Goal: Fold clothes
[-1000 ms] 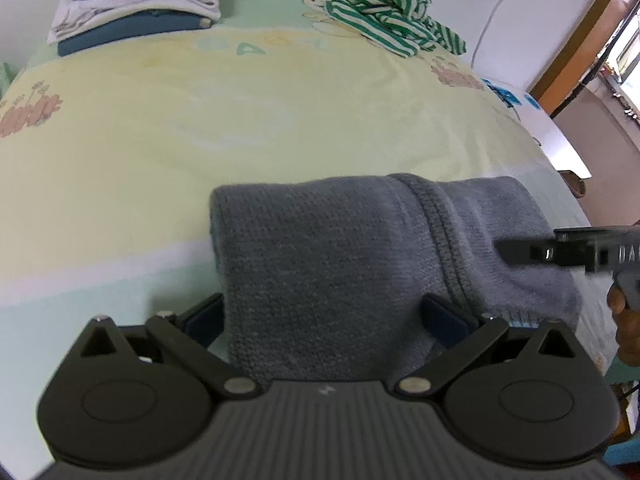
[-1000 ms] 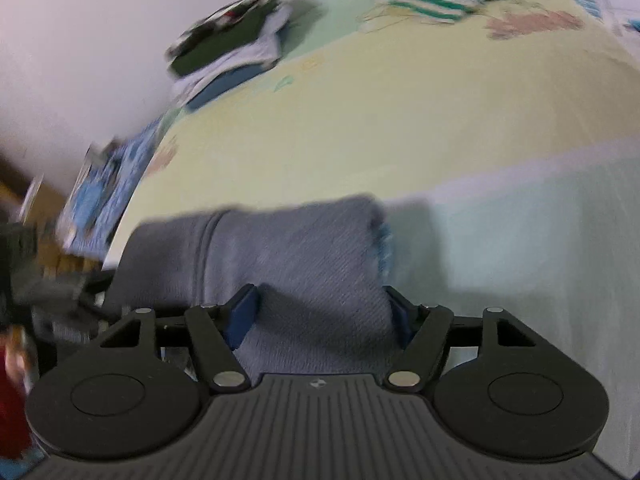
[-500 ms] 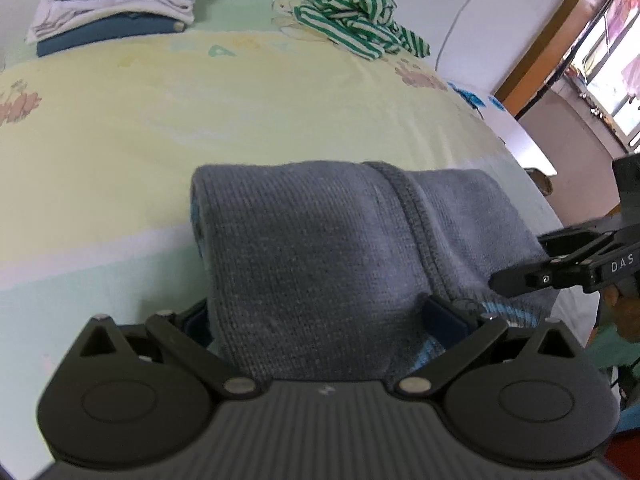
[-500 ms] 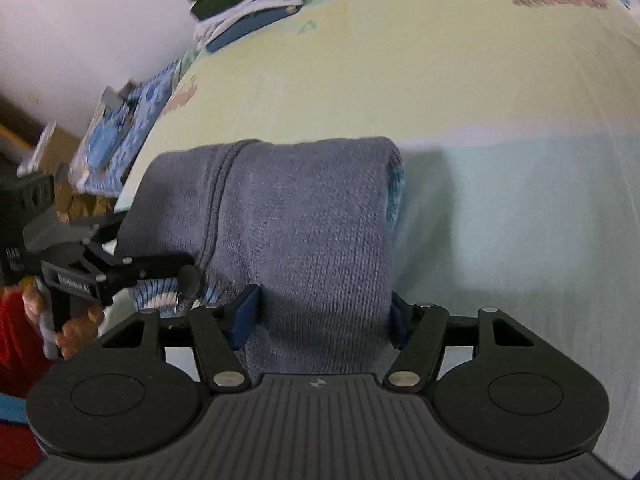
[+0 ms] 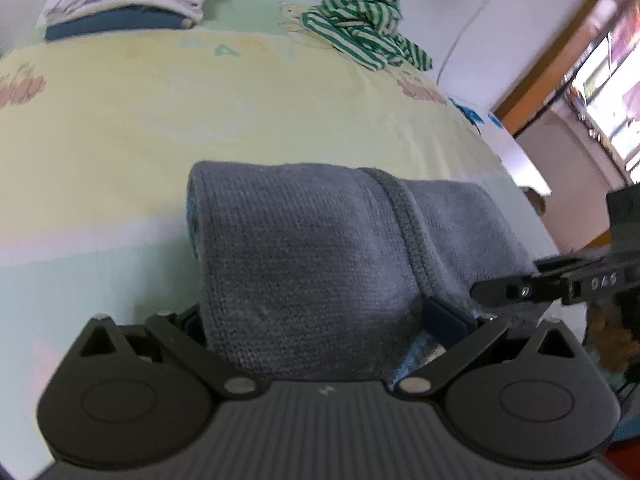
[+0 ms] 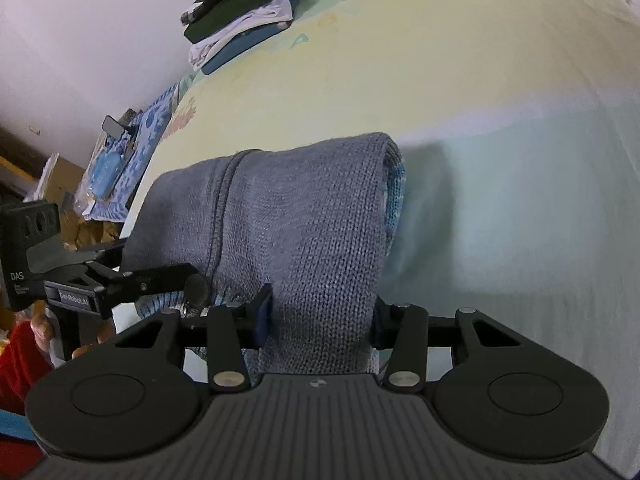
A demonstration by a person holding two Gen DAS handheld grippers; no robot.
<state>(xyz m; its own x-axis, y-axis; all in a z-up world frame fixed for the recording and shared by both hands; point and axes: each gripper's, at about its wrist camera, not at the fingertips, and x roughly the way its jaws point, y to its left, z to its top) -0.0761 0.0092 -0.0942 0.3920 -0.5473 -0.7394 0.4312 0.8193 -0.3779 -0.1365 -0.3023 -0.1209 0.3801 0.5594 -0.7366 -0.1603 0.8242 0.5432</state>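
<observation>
Grey knit: we see a folded grey sweater (image 5: 316, 264) lying on the near part of the bed (image 5: 120, 128), with a pale blue layer showing at its folded edges.
Left gripper (image 5: 320, 320): its 2 blue-padded fingers (image 5: 444, 316) sit on either side of the sweater's near end, and we read them as clamped on the thick fold.
Right gripper (image 6: 320, 316): its fingers (image 6: 262, 312) press against both sides of the sweater's other near end, grasping the bundle.
Cross view: from the right wrist camera we see the left gripper's finger reaching in just beside the sweater's ribbed seam (image 6: 222, 216).
Bed cover: pale yellow and mint, with faint cartoon prints.
Far edge: we count 1 stack of folded clothes (image 5: 128, 4) against the wall, well apart from the sweater.
Unfolded: a green-and-white striped garment (image 5: 360, 24) lies crumpled near the far right corner of the bed.
</observation>
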